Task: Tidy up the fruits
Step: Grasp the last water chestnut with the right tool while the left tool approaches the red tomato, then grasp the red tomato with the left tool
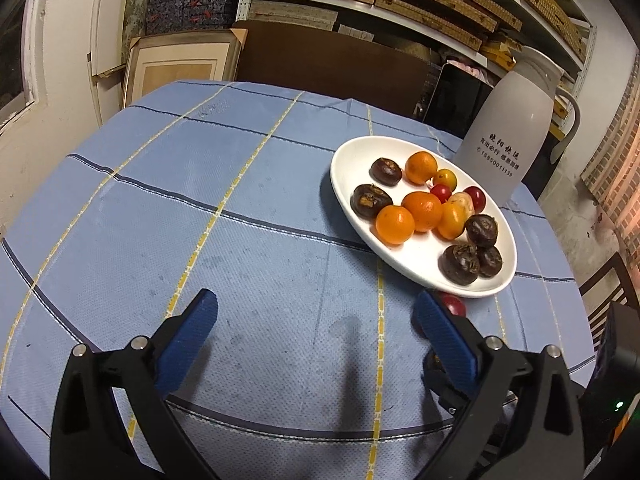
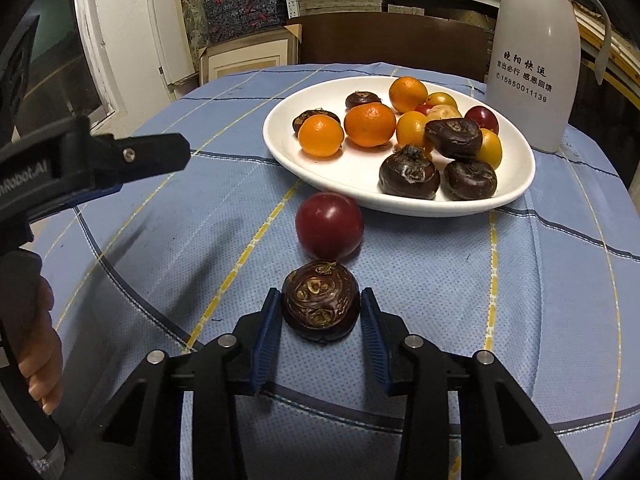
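Right now the step looks like the pick of a loose fruit: the right gripper (image 2: 321,312) has its blue-padded fingers (image 2: 267,330) narrowed round a dark brown, ridged water chestnut (image 2: 321,301) lying on the blue checked tablecloth (image 2: 168,216), just in front of the white oval ceramic plate (image 2: 280,136). Left pad seems to touch the chestnut; on the right a thin gap shows, so prob. not clamped yet. A round dark-red plum (image 2: 329,225) sits btwn chestnut and plate, abt touching both. Next move, I'd judge: finish the squeeze, lift, carry over the plum and plate rim w/o knocking either. The left gripper (image 1: 316,318) hangs wide apart and empty over bare cloth, left of the plate. The plate holds three orange mandarins, several more chestnuts, small yellow and red fruits. Behind the plate stands a tall white plastic thermos jug (image 2: 532,52).
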Demonstrator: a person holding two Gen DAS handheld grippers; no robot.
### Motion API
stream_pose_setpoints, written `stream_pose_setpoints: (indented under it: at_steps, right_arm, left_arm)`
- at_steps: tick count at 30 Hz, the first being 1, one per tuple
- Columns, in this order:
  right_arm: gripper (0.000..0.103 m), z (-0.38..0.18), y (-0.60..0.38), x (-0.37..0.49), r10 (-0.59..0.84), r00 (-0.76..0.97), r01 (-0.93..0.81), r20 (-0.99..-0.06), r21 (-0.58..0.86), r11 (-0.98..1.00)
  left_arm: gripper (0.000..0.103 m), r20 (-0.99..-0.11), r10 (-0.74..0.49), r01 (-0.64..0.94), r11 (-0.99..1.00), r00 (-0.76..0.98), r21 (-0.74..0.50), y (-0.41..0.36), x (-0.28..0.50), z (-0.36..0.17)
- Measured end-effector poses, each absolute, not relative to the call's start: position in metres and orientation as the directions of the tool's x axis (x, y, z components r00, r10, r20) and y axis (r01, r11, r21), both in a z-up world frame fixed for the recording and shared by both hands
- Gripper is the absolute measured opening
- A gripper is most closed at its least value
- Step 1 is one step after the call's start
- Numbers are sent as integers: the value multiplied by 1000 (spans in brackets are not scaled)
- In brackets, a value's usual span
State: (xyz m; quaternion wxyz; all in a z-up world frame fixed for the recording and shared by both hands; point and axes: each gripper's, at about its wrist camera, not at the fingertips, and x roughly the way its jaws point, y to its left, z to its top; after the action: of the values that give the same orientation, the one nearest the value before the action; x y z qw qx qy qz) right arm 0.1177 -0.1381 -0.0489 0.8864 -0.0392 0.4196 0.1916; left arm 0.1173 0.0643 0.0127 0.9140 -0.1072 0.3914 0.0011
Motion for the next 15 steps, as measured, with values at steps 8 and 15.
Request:
stream_pose_setpoints:
  at_steps: [8,15]
  right_arm:
    - [41,-43,-191,123,252,600,-258,-760,114,959]
    - [41,-50,-246,138,241,595,-156,-767,184,970]
  left_arm:
    - [98,-741,-88,-13,992,666,-129,35,121,-3]
    - [98,-713,-70,153,987,698,53,-24,121,-12]
